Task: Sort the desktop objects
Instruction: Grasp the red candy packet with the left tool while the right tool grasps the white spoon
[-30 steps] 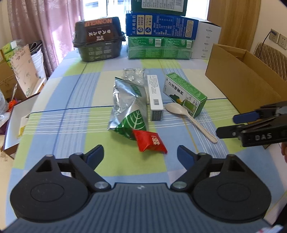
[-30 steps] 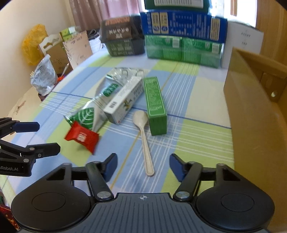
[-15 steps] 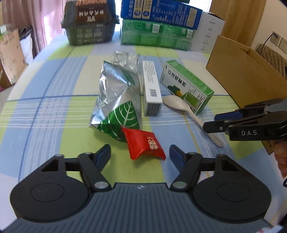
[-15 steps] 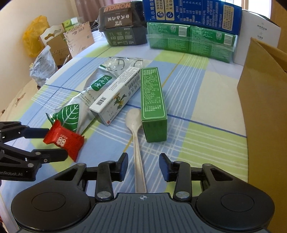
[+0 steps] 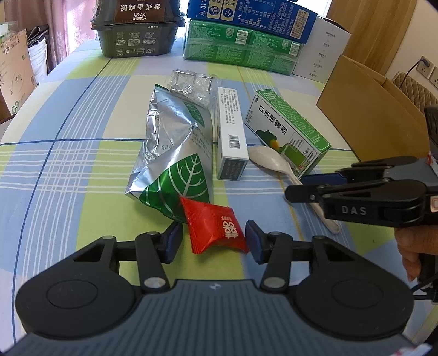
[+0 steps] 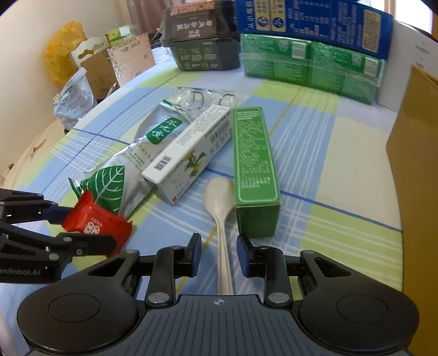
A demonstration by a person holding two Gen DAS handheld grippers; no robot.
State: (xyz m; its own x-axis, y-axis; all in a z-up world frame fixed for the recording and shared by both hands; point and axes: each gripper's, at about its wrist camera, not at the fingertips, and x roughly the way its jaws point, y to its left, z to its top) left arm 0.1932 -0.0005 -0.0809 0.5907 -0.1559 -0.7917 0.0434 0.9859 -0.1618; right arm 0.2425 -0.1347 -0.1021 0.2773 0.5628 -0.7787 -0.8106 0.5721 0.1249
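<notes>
Table w/ a blue-green-white checked cloth (image 5: 68,169), a curtain and wood panels behind it. Along the far edge: dark instant-food tub (image 5: 137,38), stacked green boxes (image 5: 241,46) w/ a blue box (image 5: 251,13) on top, and a white box (image 5: 323,49) at their right end. An open cardboard box (image 5: 383,120) stands at the right side of the table.

Mid-table cluster: silver foil pouch (image 5: 175,153) w/ green leaf print, clear plastic packaging (image 5: 191,82) at its far end, white carton (image 5: 230,134) w/ barcode lying along the pouch's right side, then a green medicine box (image 5: 287,131) angled to the right. A pale spoon (image 6: 221,219) lies between carton and green box, bowl near the box's near end, handle running toward the right cam.

Left gripper (image 5: 213,238): jaws closing around a red candy packet (image 5: 213,227) that sits just in front of the pouch's leaf corner. Packet is btwn the blue pads; right pad looks to be at the packet's edge, left pad shows a small gap, so no firm clamp yet. In the right view the packet (image 6: 95,219) sits btwn the two fingers.

Right gripper (image 6: 219,249): jaws closing, spoon handle runs btwn them, clear gaps on both sides, not pinched. From the left cam, this gripper (image 5: 295,189) sits over the handle, w/ a hand (image 5: 413,246) on its grip at the frame's right edge.
</notes>
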